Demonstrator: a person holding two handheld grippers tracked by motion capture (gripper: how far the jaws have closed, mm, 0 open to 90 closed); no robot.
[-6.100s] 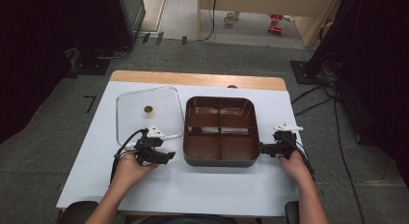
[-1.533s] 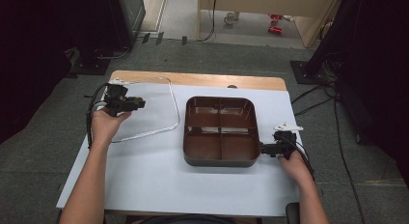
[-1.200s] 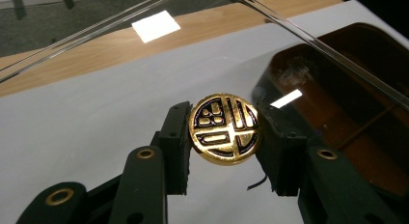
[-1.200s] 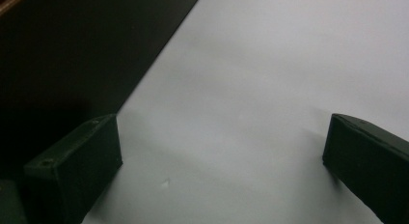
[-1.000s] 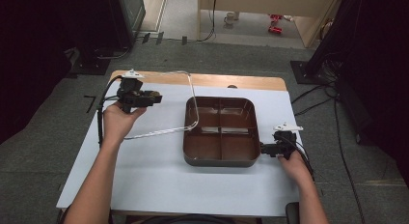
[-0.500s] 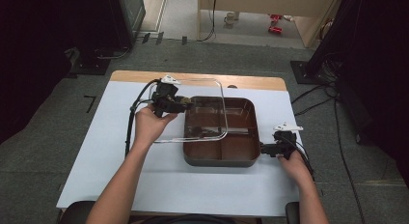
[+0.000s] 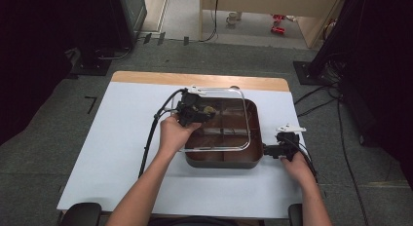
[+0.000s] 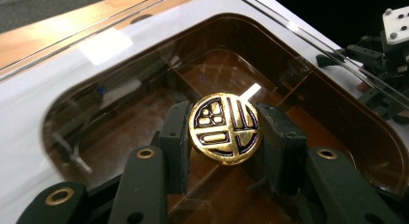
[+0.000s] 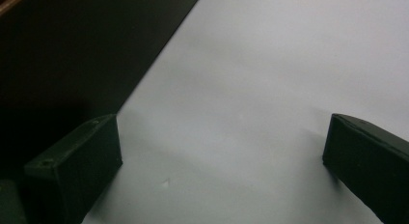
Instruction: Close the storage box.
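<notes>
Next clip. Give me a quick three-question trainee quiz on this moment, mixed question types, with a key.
1. True or false: the left gripper is shut on the gold knob of the clear lid.
2. What lies under the lid? A) a brown divided tray B) a white bowl C) a cutting board
3. Fill in: the right gripper, beside the tray's right edge, has its fingers ____, with bare white table between them.

Key: 1 true; 2 A; 3 open
</notes>
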